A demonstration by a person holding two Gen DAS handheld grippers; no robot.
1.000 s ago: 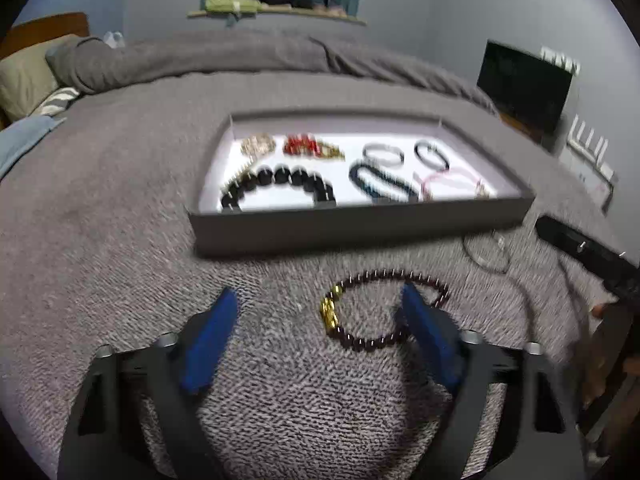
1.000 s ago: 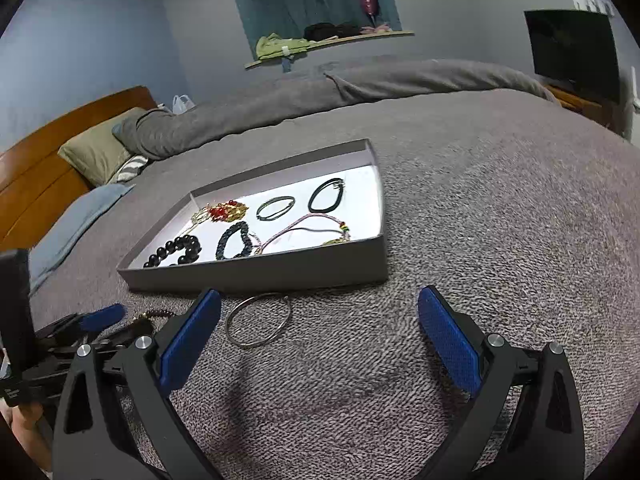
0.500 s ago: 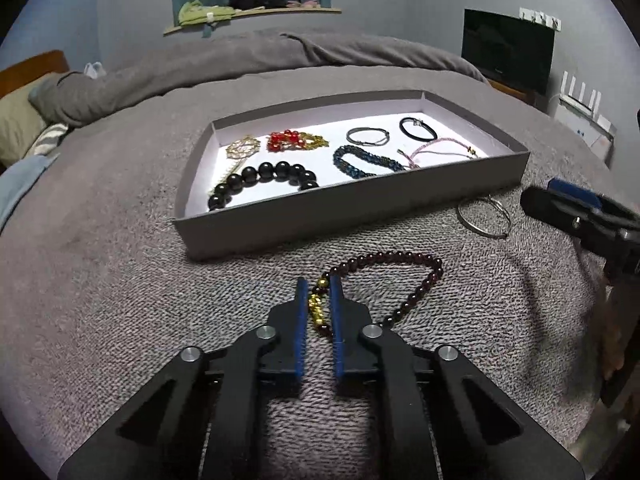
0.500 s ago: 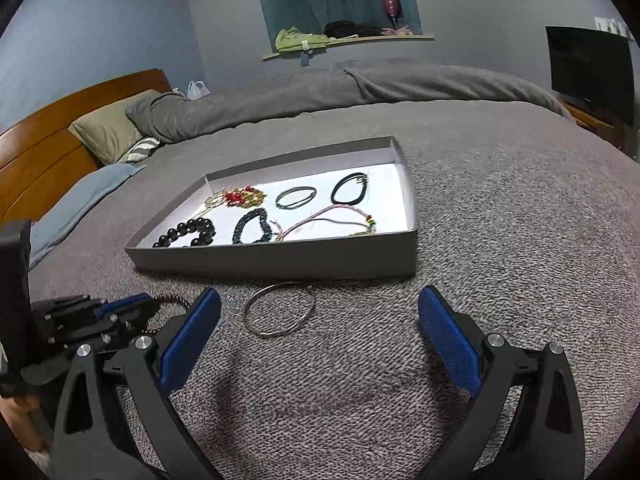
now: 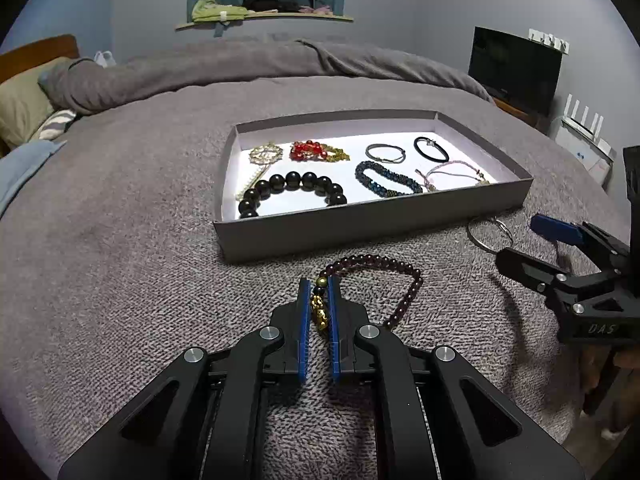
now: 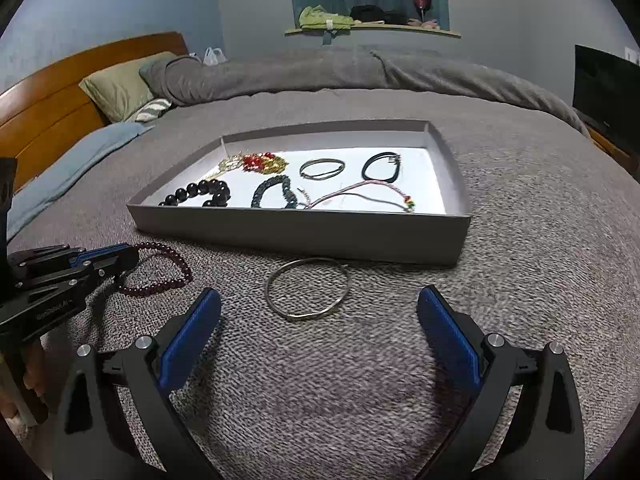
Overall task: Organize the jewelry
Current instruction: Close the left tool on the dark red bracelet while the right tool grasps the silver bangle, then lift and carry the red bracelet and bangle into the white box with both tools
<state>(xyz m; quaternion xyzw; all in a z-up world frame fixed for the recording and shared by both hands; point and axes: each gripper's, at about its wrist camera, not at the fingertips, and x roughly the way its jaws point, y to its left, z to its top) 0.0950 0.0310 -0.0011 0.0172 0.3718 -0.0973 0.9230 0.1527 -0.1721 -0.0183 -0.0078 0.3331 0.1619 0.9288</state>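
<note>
A dark red bead bracelet (image 5: 400, 270) with a gold charm lies on the grey bedspread in front of the grey tray (image 5: 360, 222). My left gripper (image 5: 319, 286) is shut on the bracelet's gold charm end; the same bracelet (image 6: 168, 270) shows at the left of the right wrist view. A thin silver bangle (image 6: 307, 288) lies just before the tray (image 6: 304, 234), and also shows as the bangle (image 5: 486, 234) in the left wrist view. My right gripper (image 6: 318, 304) stands open just short of the bangle, nothing between its fingers.
The tray holds several bracelets: black beads (image 5: 294, 188), a red and gold piece (image 5: 316, 151), a blue braid (image 5: 386, 179), a black band (image 5: 431, 149). Pillows and a wooden headboard (image 6: 48, 112) are left, a dark screen (image 5: 514, 70) at right.
My left gripper closed from wide open onto the bracelet's gold charm end. My right gripper moved in toward the silver bangle and stayed open.
</note>
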